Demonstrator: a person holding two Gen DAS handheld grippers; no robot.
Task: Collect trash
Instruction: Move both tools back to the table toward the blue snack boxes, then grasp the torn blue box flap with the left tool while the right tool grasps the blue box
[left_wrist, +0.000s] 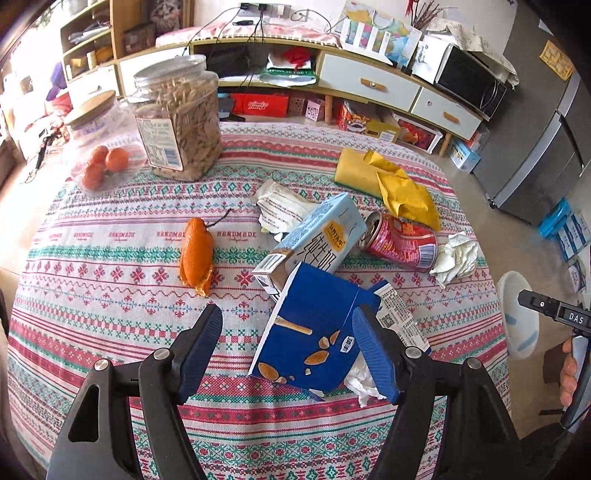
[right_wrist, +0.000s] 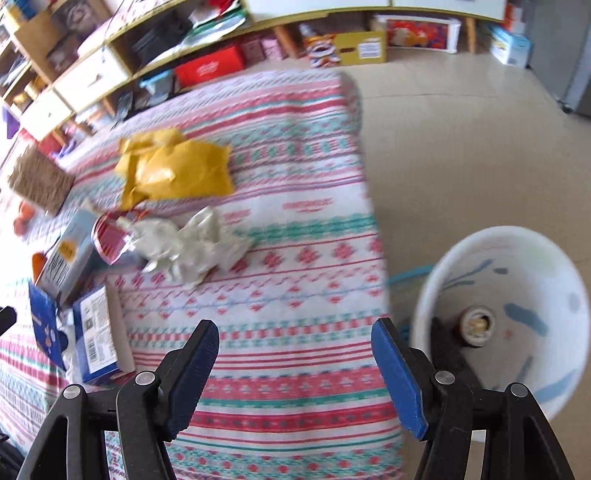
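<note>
My left gripper (left_wrist: 288, 350) is open above the table's near side, its right finger against the torn blue snack box (left_wrist: 314, 332). Beyond lie a light blue milk carton (left_wrist: 317, 236), a crushed red can (left_wrist: 402, 240), crumpled white tissue (left_wrist: 456, 258), yellow wrappers (left_wrist: 399, 184), a white paper wrapper (left_wrist: 280, 206) and orange peel (left_wrist: 195, 251). My right gripper (right_wrist: 295, 369) is open and empty over the table's right edge. The right wrist view shows the tissue (right_wrist: 195, 243), can (right_wrist: 110, 240), yellow wrappers (right_wrist: 173, 170), carton (right_wrist: 66, 258) and blue box (right_wrist: 96, 332). A white bin (right_wrist: 517, 295) stands on the floor beside the table.
A big jar of snacks (left_wrist: 181, 118) and a lidded jar of oranges (left_wrist: 103, 147) stand at the table's far left. A patterned cloth (left_wrist: 110, 295) covers the table. A cabinet (left_wrist: 369, 85) with a microwave and a fridge (left_wrist: 546, 140) are behind.
</note>
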